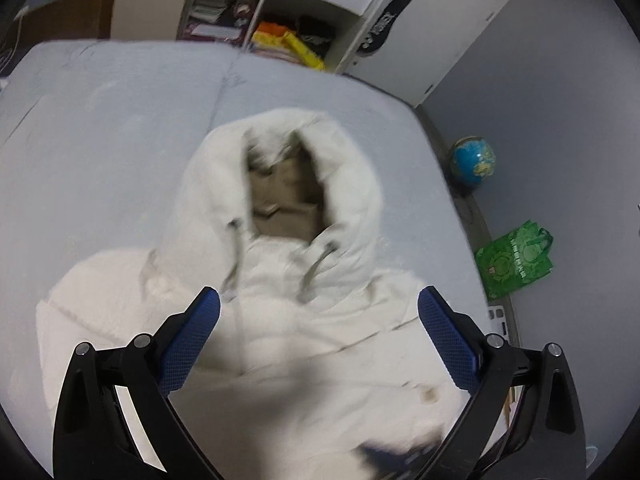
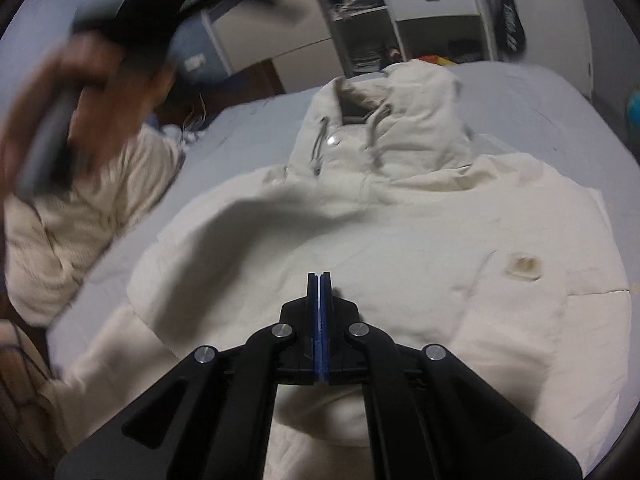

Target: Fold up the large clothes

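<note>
A cream hooded jacket (image 1: 304,344) lies front up on the light grey bed (image 1: 100,128), hood (image 1: 280,152) toward the far end, drawstrings hanging at the neck. My left gripper (image 1: 318,300) is open wide and empty, hovering above the jacket's chest just below the hood. In the right wrist view the same jacket (image 2: 400,248) fills the bed (image 2: 248,120), with a small tan patch (image 2: 524,266) on its right chest. My right gripper (image 2: 319,280) is shut with nothing between the pads, held over the jacket's middle. The left hand with its gripper (image 2: 80,80) is a blur at upper left.
An open wardrobe (image 1: 280,20) with shelves of clothes stands beyond the bed. A blue globe (image 1: 472,160) and a green bag (image 1: 516,260) sit on the floor to the right of the bed. A cream sleeve or second garment (image 2: 80,232) lies at the bed's left edge.
</note>
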A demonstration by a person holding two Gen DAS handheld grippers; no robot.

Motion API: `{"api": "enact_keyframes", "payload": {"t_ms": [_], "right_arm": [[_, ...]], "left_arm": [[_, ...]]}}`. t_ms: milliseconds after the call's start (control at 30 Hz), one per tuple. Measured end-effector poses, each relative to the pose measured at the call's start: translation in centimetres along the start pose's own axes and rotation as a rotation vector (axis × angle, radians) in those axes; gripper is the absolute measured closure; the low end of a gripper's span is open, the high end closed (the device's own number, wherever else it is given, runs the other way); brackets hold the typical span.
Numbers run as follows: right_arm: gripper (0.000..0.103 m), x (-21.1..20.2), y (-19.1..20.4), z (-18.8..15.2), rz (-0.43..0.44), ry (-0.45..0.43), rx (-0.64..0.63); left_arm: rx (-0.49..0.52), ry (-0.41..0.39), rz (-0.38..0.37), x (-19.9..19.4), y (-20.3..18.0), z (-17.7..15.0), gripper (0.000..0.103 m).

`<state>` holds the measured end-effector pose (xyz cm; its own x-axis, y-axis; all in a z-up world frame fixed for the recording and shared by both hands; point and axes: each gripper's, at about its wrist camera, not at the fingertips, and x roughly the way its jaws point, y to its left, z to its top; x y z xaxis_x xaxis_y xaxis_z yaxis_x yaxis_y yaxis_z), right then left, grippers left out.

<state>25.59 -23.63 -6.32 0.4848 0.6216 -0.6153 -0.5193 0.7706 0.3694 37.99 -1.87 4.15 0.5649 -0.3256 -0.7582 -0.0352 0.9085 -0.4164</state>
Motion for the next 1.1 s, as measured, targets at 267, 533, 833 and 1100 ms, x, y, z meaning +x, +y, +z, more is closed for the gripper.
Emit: {"api": "enact_keyframes", "payload": {"t_ms": [267, 533, 833, 1100], "right_arm": [[0.058, 0.3, -5.0, 7.1, 0.046, -0.024, 0.117], [0.030, 6.6, -13.2, 18.4, 0.091, -0.068, 0.364], [0.028, 17.2, -18.3, 25.9, 0.057, -0.005, 0.592], [0.032, 23.8, -15.8, 28.9, -0.130, 0.156, 0.419]], "left_arm": [[-0.044, 0.001, 0.059, -3.4, 8.0, -6.3, 0.007], [-0.281, 0.038, -0.026, -3.1, 13.7, -7.0, 0.007], [-0.165, -0.004, -0.013, -4.1, 12.2, -4.9, 0.007], [-0.205, -0.028, -0.027, -4.8, 13.4, -4.4, 0.007]]}}
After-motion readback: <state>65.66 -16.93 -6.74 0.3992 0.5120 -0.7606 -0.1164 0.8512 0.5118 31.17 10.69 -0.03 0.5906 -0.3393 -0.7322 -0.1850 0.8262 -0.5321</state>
